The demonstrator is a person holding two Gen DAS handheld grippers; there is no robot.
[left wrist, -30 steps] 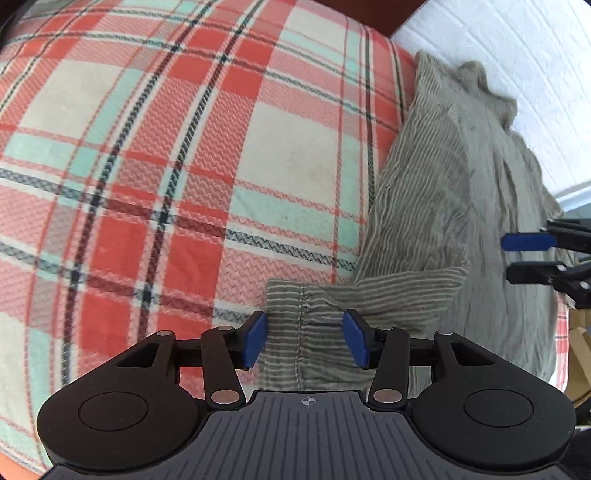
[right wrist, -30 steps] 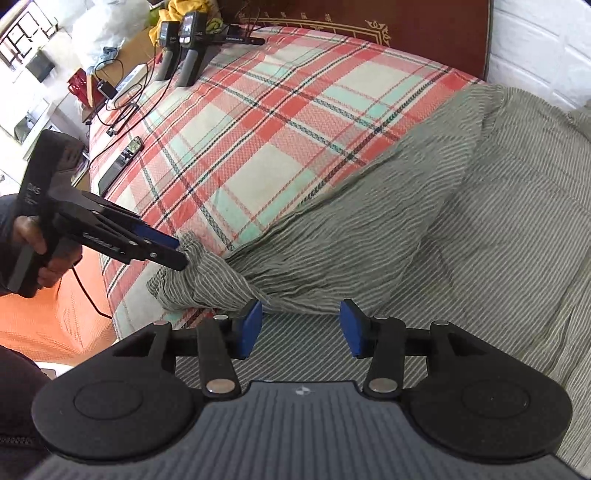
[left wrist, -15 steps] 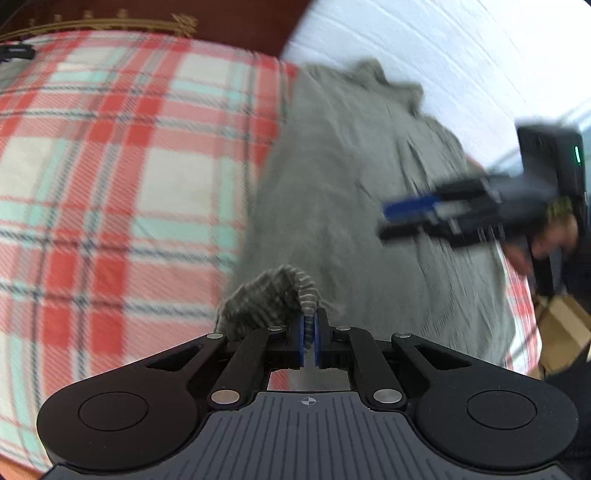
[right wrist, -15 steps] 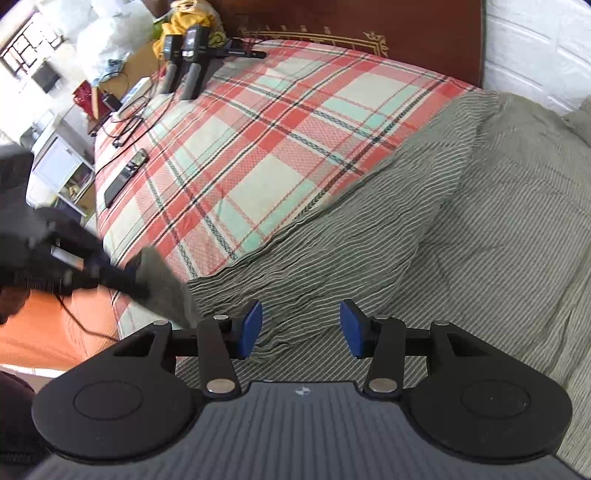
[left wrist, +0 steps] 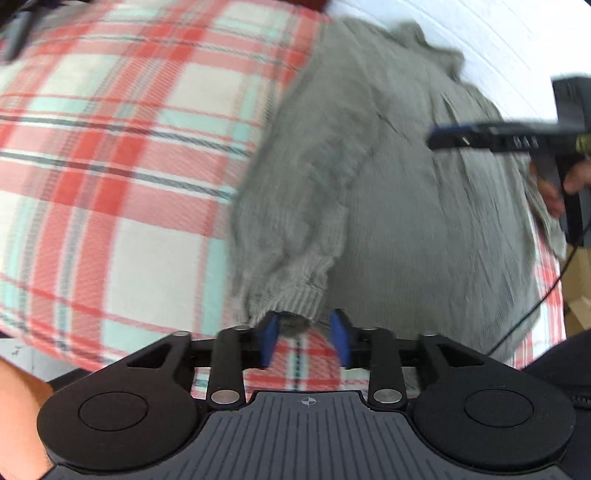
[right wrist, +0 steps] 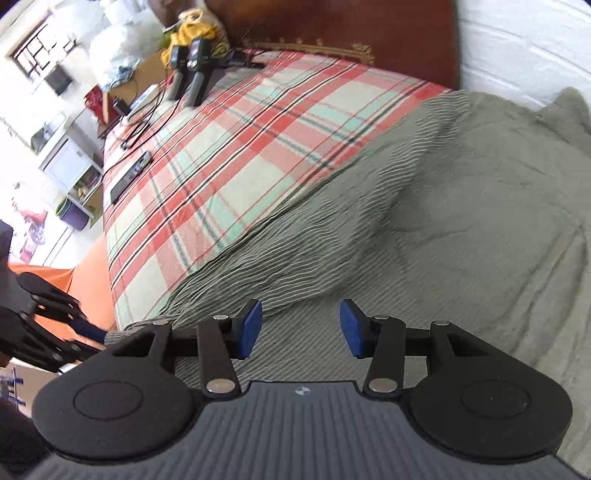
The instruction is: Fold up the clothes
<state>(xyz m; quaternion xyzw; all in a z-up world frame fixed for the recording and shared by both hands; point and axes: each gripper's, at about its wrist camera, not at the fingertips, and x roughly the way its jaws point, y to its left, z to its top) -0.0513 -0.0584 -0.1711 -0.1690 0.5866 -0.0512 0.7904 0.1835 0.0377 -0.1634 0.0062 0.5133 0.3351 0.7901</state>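
Observation:
A grey-green striped shirt lies spread on the right side of a plaid bedspread. Its long sleeve lies folded in along the shirt's left edge. The bunched cuff rests just beyond my left gripper's blue pads. That gripper's jaws are opening and do not press the cuff, which only reaches in at their tips. My right gripper hovers open over the shirt's body, nothing between its pads. The left wrist view shows it from the side, blurred, above the shirt.
A dark wooden headboard and a white wall close off the bed's far end. Two spare grippers, cables and a remote lie on the bedspread's far left. A cardboard box stands beside the bed. A hand holds the right gripper.
My left gripper shut on the cuff, lifted it and carried it in toward the shirt; now its jaws have parted and the cuff lies loose. The right gripper shifted slightly over the shirt.

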